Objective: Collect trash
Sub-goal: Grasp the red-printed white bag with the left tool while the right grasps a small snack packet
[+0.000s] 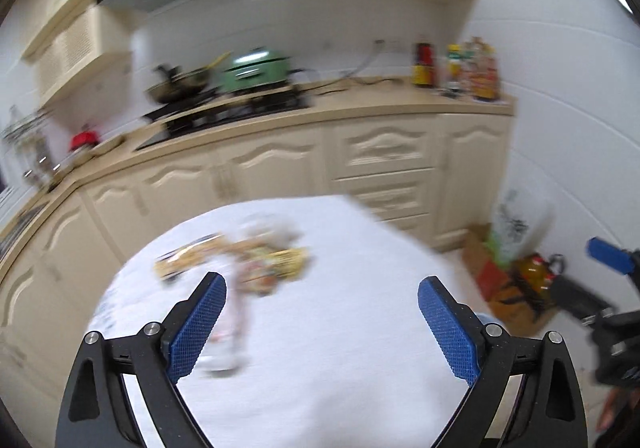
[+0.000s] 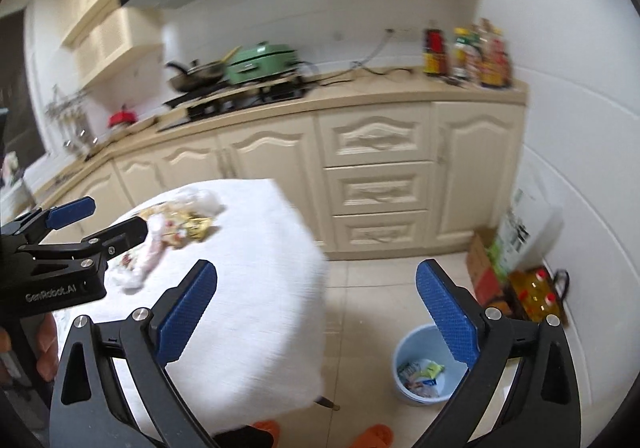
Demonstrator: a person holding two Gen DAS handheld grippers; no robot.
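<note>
While both grippers hang above the white-clothed table (image 2: 256, 288) with nothing between their blue pads, the work appears to sit between pickups: some wrappers already lie in the pale blue bin (image 2: 430, 368), and a heap of trash (image 2: 176, 232) waits on the cloth. The left gripper (image 1: 322, 312) has its fingers spread wide and empty, and the right gripper (image 2: 316, 300) is likewise fully parted, holding nothing.

Judged from this, the next move calls for one gripper to descend on the heap, straddle a single piece and close on it, then carry it off the table's near right corner to the bin, which stands on the tiled floor just beside that corner.

The heap lies toward the table's far left part. It looks like crumpled snack packaging: yellow and gold foil wrappers, a pale pink-printed plastic bag trailing toward the near edge, and some white crumpled tissue or film behind. Motion blur hides finer detail. Being light, thin and tangled, the pieces would likely slip or drag neighbours along unless gripped firmly.
</note>
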